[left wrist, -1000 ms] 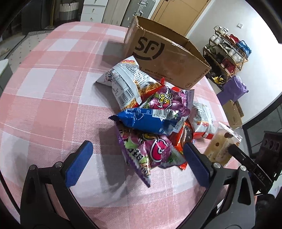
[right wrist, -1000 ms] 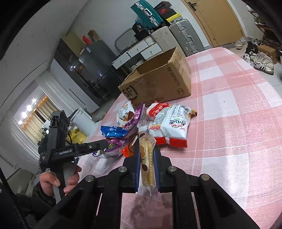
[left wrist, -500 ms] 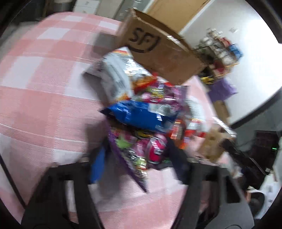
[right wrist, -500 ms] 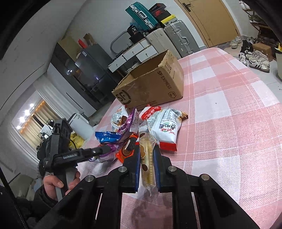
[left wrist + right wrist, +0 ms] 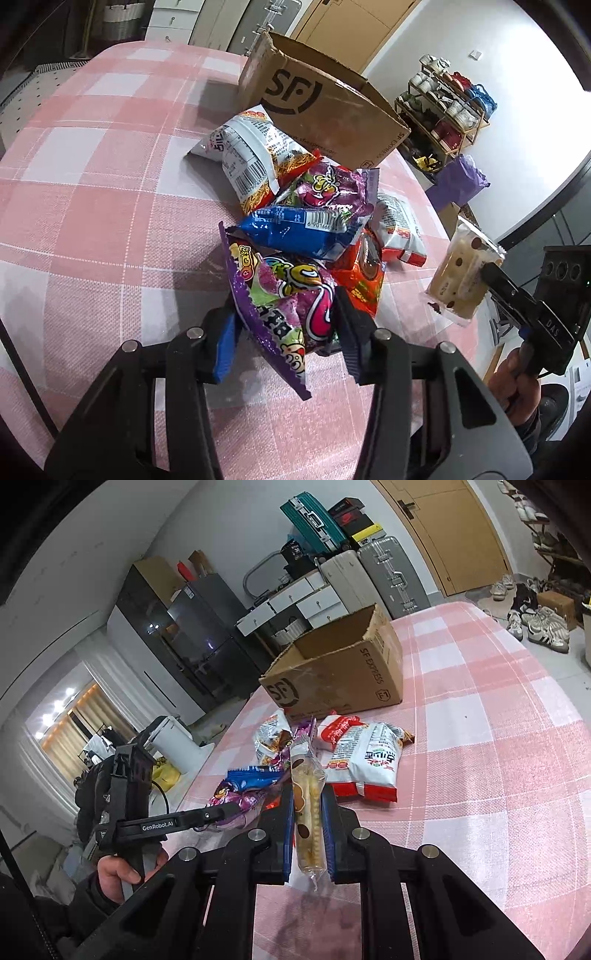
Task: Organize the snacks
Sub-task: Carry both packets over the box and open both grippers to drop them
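Note:
A pile of snack bags lies on the pink checked table (image 5: pixel 92 192) in front of an open SF cardboard box (image 5: pixel 325 110). My left gripper (image 5: pixel 284 314) is shut on a purple candy bag (image 5: pixel 284 295) at the near end of the pile. A blue packet (image 5: pixel 299 232), a white noodle bag (image 5: pixel 251 158) and an orange packet (image 5: pixel 362 280) lie behind it. My right gripper (image 5: pixel 307 812) is shut on a clear-wrapped cream cake (image 5: pixel 306 805), held above the table; the cake also shows in the left wrist view (image 5: pixel 461 277). The box (image 5: pixel 332 672) stands beyond.
White-and-red snack bags (image 5: pixel 369 760) lie right of the pile. Past the table edge are a shoe rack (image 5: pixel 450 107), a purple bag (image 5: pixel 458 181), suitcases (image 5: pixel 384 576) and a dark cabinet (image 5: pixel 177 635). Bare cloth stretches to the right in the right wrist view.
My left gripper moved forward and closed on the purple candy bag; a second ago it was open before the pile. My right gripper still holds the cake, slightly shifted.

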Tool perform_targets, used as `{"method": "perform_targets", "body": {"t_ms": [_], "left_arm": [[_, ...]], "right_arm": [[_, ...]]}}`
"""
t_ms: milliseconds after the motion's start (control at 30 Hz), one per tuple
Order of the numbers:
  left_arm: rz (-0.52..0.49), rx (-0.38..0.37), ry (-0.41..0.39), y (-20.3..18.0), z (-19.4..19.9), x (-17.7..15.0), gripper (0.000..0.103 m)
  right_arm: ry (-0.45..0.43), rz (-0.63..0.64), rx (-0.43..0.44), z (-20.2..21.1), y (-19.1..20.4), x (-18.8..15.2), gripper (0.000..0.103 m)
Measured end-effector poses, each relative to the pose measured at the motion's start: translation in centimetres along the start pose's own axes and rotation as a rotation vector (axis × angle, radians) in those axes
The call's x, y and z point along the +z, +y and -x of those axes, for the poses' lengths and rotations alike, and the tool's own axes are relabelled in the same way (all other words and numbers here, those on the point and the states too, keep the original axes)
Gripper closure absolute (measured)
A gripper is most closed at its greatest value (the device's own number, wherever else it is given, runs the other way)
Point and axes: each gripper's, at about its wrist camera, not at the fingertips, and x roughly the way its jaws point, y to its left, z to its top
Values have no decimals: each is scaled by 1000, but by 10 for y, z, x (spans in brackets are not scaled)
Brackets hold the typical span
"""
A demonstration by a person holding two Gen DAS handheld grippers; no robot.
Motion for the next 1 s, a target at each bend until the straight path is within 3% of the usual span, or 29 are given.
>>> {"method": "perform_targets", "body": {"t_ms": [533, 767, 1000], "left_arm": [[-76, -32, -12, -18, 32, -13, 59], [-145, -72, -100, -44, 74, -7, 59], [-185, -24, -146, -56, 90, 15, 59]], "right_arm": [[-33, 23, -3, 5, 8, 7, 89], [-56, 43, -7, 9, 17, 18, 89], [-92, 78, 4, 13, 26, 37, 89]]}}
